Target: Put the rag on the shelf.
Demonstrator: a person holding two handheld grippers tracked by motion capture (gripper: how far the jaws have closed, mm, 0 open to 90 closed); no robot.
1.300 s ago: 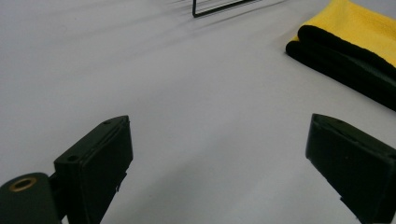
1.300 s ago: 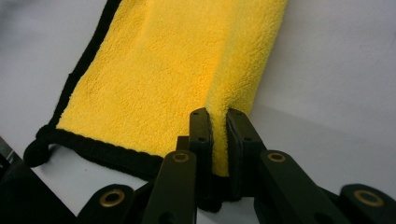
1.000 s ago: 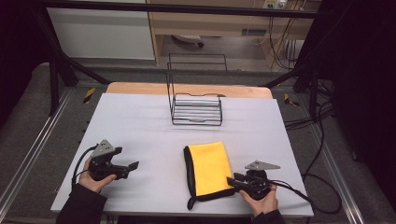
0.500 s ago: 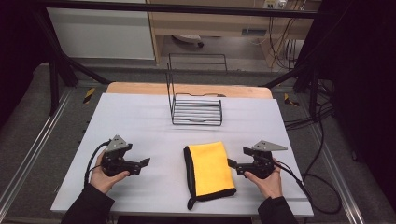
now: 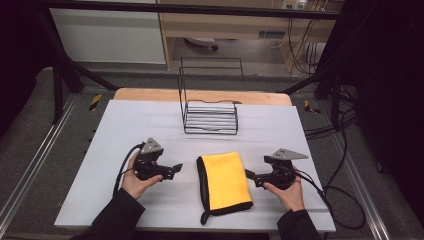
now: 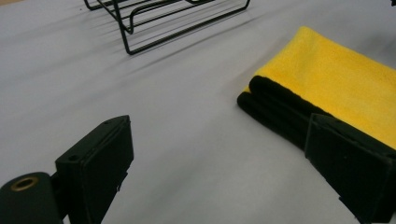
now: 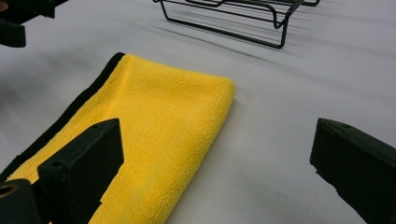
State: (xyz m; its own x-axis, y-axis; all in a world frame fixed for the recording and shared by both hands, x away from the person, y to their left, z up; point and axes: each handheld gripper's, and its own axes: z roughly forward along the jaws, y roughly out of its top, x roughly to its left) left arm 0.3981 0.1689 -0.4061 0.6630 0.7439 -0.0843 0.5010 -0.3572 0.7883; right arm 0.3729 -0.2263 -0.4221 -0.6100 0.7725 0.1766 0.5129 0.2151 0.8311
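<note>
Both hands have come up the table (image 5: 125, 125) from its near edge and now flank the folded yellow towel (image 5: 226, 180), which lies flat in the same spot near the front edge, its black-trimmed side toward the left gripper (image 5: 172, 169). The right gripper (image 5: 248, 174), which a second ago sat low at the towel's near right corner, now points at the towel's right edge, and its jaws have just been opening; in the right gripper view they stand wide apart with nothing pinched between them, the towel (image 7: 159, 140) lying under the left one. The left gripper's jaws also gape, empty, just short of the towel's black edge (image 6: 275, 112). This looks like the set-up for a two-sided grasp, not yet made. The wire rack (image 5: 210, 117) farther back holds nothing.
</note>
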